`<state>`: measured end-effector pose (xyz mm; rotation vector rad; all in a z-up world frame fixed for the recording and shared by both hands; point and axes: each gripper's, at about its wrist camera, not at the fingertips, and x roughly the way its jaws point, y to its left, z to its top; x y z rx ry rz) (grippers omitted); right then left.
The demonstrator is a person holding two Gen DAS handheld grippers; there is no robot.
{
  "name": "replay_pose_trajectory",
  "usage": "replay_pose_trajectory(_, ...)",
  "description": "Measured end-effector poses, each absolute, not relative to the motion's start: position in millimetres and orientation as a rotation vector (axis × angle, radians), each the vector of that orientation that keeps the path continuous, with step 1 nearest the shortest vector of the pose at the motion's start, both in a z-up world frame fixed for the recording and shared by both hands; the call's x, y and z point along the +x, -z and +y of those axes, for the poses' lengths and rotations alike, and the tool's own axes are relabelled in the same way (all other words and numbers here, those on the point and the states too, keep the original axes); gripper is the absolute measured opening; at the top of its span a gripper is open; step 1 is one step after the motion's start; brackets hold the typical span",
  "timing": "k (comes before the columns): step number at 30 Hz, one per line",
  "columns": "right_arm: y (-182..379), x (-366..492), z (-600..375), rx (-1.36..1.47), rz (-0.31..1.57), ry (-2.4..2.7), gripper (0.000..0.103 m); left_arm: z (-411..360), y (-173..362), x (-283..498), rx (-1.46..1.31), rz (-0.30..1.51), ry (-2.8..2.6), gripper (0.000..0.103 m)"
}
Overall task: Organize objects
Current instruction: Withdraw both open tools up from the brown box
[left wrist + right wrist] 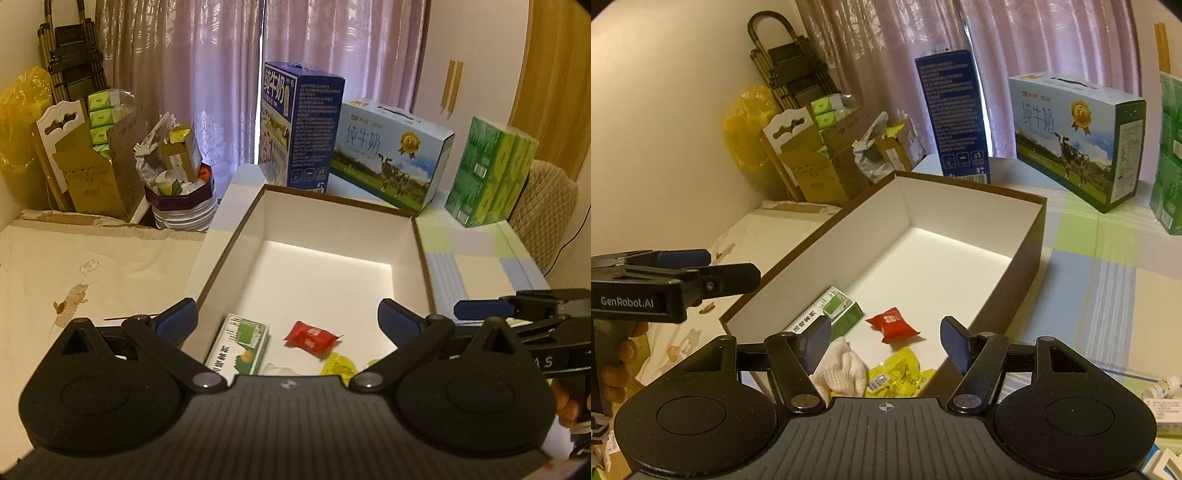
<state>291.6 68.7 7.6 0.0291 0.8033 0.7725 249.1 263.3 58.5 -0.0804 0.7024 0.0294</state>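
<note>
An open brown box with white inside (343,240) (1030,236) lies on the table. In its near end lie a green and white carton (242,341) (836,308), a red candy packet (310,336) (892,325), a yellow packet (338,365) (897,374) and a white cloth (842,371). My left gripper (290,325) hangs open above the box's near end, holding nothing; it shows at the left of the right wrist view (683,264). My right gripper (886,343) is open and empty over the near right corner, and shows at the right in the left wrist view (517,306).
Behind the box stand a tall blue milk carton (301,125) (955,114), a light blue milk case (391,155) (1078,136) and green tissue packs (491,170) (1169,155). Cardboard boxes (96,166) and a full bin (181,192) sit at the left. Small items (1161,395) lie at the right.
</note>
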Motion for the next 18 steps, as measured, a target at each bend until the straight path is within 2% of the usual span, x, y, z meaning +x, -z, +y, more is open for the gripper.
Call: replay_pose_trajectory(18,-21.5,268.3,-11.9,0.091,0.792,-0.756,0.063,198.4,-60.1,225.0,-0.092,0.769,-0.042,0.102)
